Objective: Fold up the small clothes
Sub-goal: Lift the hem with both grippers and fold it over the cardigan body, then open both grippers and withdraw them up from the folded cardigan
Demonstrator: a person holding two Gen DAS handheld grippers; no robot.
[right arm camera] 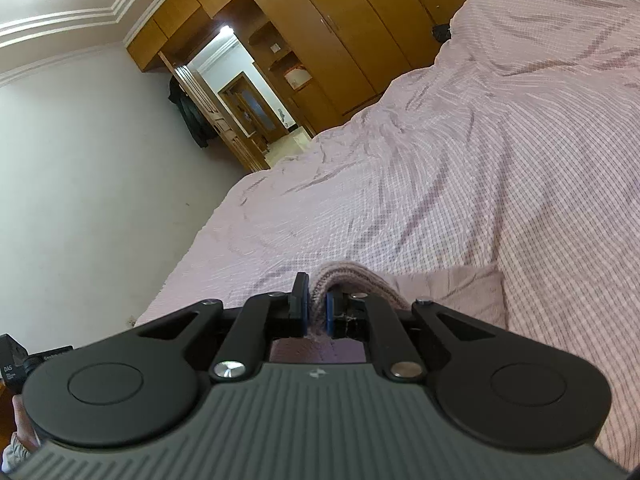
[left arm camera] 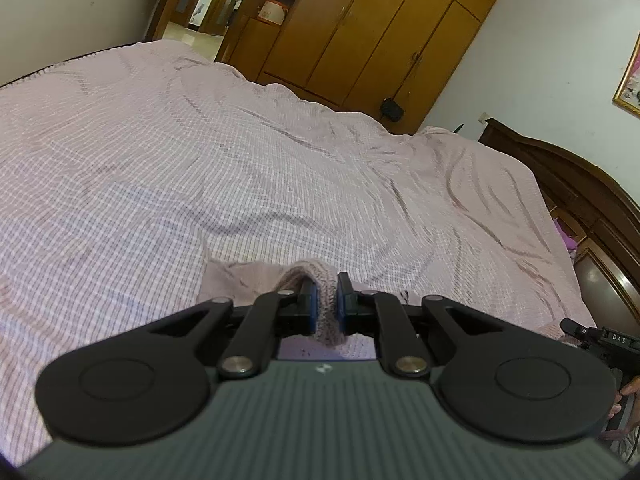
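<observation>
A small pink garment with a ribbed knit edge (left arm camera: 240,282) is held above the bed. My left gripper (left arm camera: 325,294) is shut on its ribbed edge, which bulges up between the pads and hangs below them. In the right wrist view the same garment (right arm camera: 452,286) spreads to the right of my right gripper (right arm camera: 317,300), which is shut on another part of the ribbed edge. The rest of the garment is hidden under both gripper bodies.
A wide bed with a wrinkled pink checked sheet (left arm camera: 240,168) fills both views. Wooden wardrobes (left arm camera: 360,28) stand behind it and a dark wooden headboard (left arm camera: 580,184) is at the right. The other gripper's tip (left arm camera: 592,336) shows at the right edge. A doorway (right arm camera: 248,100) opens beyond.
</observation>
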